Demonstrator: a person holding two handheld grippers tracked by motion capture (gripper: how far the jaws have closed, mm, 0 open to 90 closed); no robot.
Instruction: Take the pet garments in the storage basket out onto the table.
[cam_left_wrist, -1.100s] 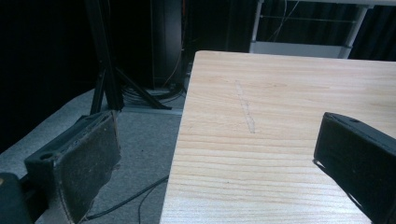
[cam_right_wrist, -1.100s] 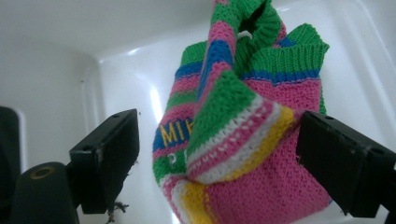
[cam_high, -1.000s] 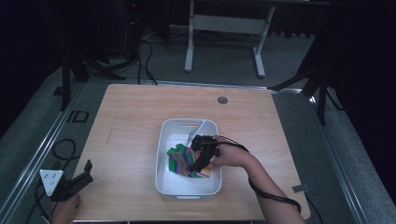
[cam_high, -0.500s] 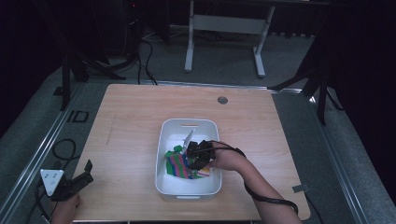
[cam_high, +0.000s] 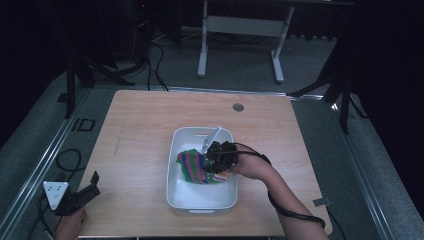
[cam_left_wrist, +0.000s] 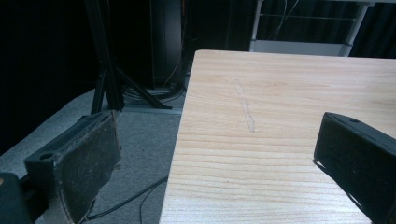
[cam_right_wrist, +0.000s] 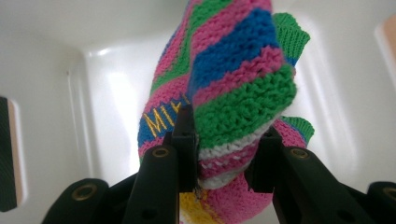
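Striped knit in pink, green and blue, the knitted piece (cam_right_wrist: 233, 79) sits inside the white tub (cam_high: 175, 192) at mid-bench, bunched toward the tub's middle and left side. Right claw (cam_right_wrist: 227, 154) is down in the tub, jaws clamped on a folded edge of the knit; in the right gripper view the fabric fills the gap between both jaws, yellow stitched lettering just beside the left one. In the high view the right claw (cam_high: 220, 156) overlaps the knit's right edge, and a white strip leans against the tub's far wall.

Left claw (cam_high: 82, 192) rests off the near-left corner of the bench (cam_high: 145, 125), well apart from the tub, jaws spread with nothing between them (left gripper view: bare wood and floor).

Step looks like grasp made, lift about to start. Next move likely needs a straight pull up so the trailing knit clears the tub rim without dragging the tub; grip is on an edge fold, so it may slip.
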